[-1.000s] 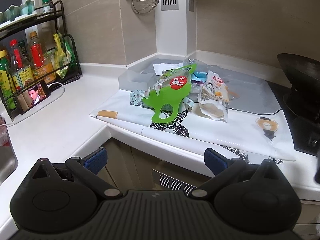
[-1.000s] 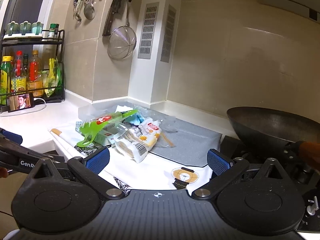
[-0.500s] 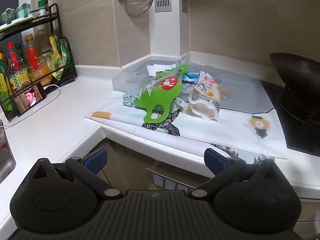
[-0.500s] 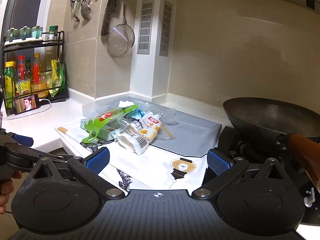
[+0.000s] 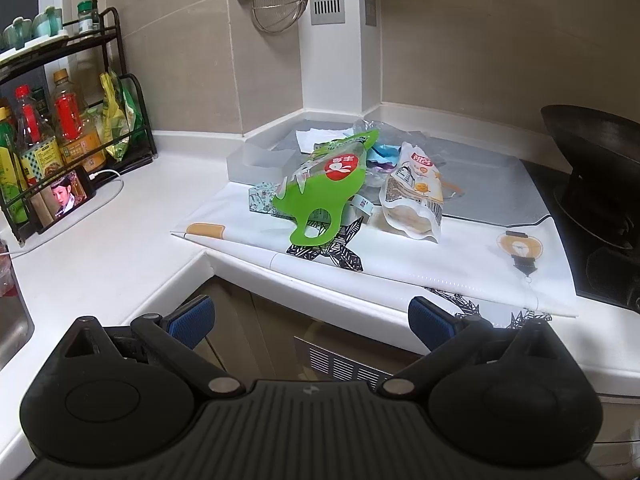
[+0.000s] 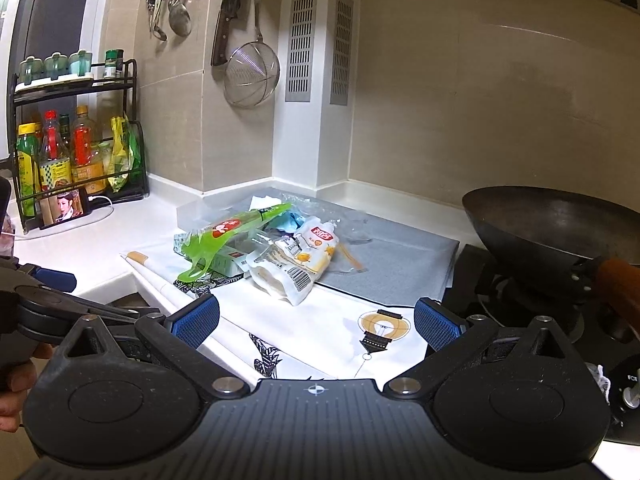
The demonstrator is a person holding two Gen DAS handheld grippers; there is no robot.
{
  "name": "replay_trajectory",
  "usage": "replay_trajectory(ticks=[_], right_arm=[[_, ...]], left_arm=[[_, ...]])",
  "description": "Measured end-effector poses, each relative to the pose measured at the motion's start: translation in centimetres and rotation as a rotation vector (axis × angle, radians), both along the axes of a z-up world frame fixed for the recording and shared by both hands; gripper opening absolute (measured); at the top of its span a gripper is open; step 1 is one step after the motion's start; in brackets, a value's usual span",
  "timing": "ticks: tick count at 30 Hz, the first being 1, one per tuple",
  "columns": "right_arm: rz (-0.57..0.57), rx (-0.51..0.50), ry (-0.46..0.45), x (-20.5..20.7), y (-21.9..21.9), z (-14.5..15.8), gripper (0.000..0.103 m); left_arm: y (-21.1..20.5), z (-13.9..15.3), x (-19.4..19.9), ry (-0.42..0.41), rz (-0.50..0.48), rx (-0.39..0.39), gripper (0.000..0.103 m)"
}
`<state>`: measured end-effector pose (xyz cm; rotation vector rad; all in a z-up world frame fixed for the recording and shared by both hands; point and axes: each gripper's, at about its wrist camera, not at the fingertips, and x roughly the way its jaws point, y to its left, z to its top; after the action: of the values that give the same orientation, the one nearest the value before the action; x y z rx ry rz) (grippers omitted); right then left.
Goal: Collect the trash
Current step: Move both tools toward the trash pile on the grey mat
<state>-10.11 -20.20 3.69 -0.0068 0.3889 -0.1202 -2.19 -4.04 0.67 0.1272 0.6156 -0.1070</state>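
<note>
A pile of trash lies on the counter: a green plastic bag (image 5: pixel 328 192) with a handle hole, a white snack pouch (image 5: pixel 414 196), a small patterned box (image 5: pixel 262 198) and blue and clear wrappers (image 5: pixel 380 156) behind. The pile rests on a white printed sheet (image 5: pixel 440 256). In the right wrist view the green bag (image 6: pixel 228 236) and the pouch (image 6: pixel 298 264) lie ahead. My left gripper (image 5: pixel 310 322) is open and empty, short of the counter edge. My right gripper (image 6: pixel 316 322) is open and empty, above the sheet (image 6: pixel 320 328) in front of the pile.
A black wok (image 6: pixel 548 224) sits on the stove at the right. A bottle rack (image 5: pixel 60 136) and a phone (image 5: pixel 66 196) stand at the left. A strainer (image 6: pixel 250 76) and utensils hang on the wall. A grey mat (image 6: pixel 392 264) lies behind the pile.
Both grippers have drifted slightly back and to the left, so the pile sits a bit farther right in the views. Both stay open and empty. The trash has not moved.
</note>
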Motion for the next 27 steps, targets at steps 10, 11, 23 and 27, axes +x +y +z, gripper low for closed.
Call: replay_trajectory(ticks=[10,11,23,27], right_arm=[[0.008,0.002,0.008,0.5,0.2,-0.2,0.103],[0.009,0.003,0.007,0.5,0.3,-0.2,0.103],[0.008,0.018,0.020,0.7,0.1,-0.6,0.103],[0.012,0.024,0.026,1.0,0.0,-0.8,0.103]], left_arm=[[0.0,-0.4,0.5,0.007,0.006,0.009,0.103],[0.0,-0.4,0.6,0.010,0.006,0.008,0.103],[-0.5,-0.8,0.9,0.017,-0.004,0.024,0.103],[-0.7,-0.9,1.1,0.020,-0.003,0.028,0.103]])
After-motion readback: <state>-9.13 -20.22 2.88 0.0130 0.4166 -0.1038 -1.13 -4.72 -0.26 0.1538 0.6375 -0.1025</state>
